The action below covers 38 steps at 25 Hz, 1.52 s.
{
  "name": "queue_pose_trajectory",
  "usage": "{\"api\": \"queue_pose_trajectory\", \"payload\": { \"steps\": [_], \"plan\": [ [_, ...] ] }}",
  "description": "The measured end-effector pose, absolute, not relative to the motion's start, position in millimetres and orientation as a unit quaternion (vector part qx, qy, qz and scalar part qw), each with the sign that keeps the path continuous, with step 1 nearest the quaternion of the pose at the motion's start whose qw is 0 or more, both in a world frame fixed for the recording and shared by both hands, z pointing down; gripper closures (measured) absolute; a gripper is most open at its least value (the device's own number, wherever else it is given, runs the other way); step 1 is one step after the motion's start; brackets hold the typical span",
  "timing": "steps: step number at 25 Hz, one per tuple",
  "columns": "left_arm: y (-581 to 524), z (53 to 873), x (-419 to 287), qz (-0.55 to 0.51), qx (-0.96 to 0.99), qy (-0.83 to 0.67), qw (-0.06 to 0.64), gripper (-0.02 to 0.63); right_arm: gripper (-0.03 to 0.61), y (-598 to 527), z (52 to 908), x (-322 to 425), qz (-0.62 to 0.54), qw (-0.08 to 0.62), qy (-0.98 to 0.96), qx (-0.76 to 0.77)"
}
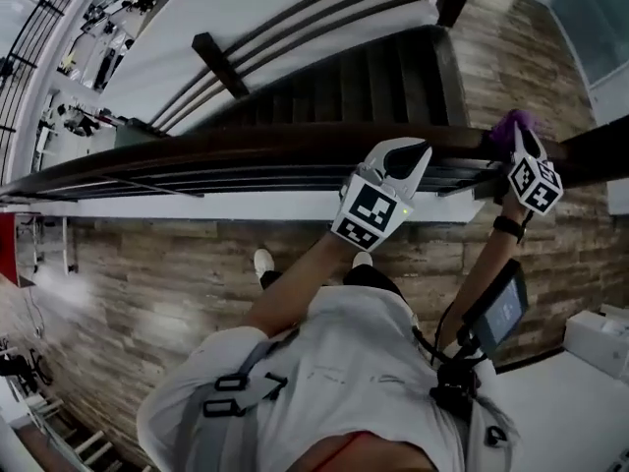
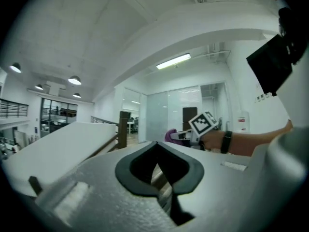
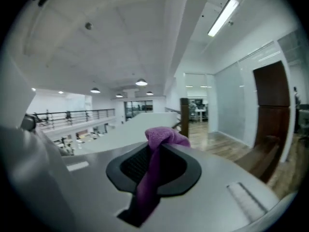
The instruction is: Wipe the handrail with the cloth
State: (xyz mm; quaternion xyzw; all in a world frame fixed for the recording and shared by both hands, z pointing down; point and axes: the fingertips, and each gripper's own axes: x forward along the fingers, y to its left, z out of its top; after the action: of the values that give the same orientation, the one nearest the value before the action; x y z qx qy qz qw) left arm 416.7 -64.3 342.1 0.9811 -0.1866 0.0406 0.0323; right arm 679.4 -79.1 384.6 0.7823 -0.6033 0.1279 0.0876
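Closest in, the left gripper lies over the dark wooden handrail, its fingers pressed together at the tips with nothing between them. At its 3 o'clock in the head view, well apart along the same rail, the right gripper pinches the purple cloth. The cloth runs up between the fingers and bunches over their tips, right at the handrail's far edge. Farther off, toward 12 o'clock, a dark staircase drops away.
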Motion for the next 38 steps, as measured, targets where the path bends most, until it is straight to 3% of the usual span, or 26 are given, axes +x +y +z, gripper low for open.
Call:
{"api": "queue_pose_trajectory", "payload": {
  "steps": [12,20,27,38],
  "plan": [
    [-149,332,-11,-0.019,0.849,-0.523,0.073,0.614,0.528,-183,338,93,0.09,0.007,-0.92,0.381],
    [-120,347,-279,-0.016,0.723,-0.688,0.061,0.614,0.528,-172,349,-190,0.03,0.048,-0.978,0.198],
    [-130,414,-387,0.006,0.696,-0.712,0.089,0.614,0.526,-199,492,-345,-0.037,0.142,-0.955,0.257],
    [-150,497,-426,0.051,0.699,-0.7,0.135,0.613,0.528,-307,651,-436,-0.114,0.338,-0.893,0.275]
  ]
}}
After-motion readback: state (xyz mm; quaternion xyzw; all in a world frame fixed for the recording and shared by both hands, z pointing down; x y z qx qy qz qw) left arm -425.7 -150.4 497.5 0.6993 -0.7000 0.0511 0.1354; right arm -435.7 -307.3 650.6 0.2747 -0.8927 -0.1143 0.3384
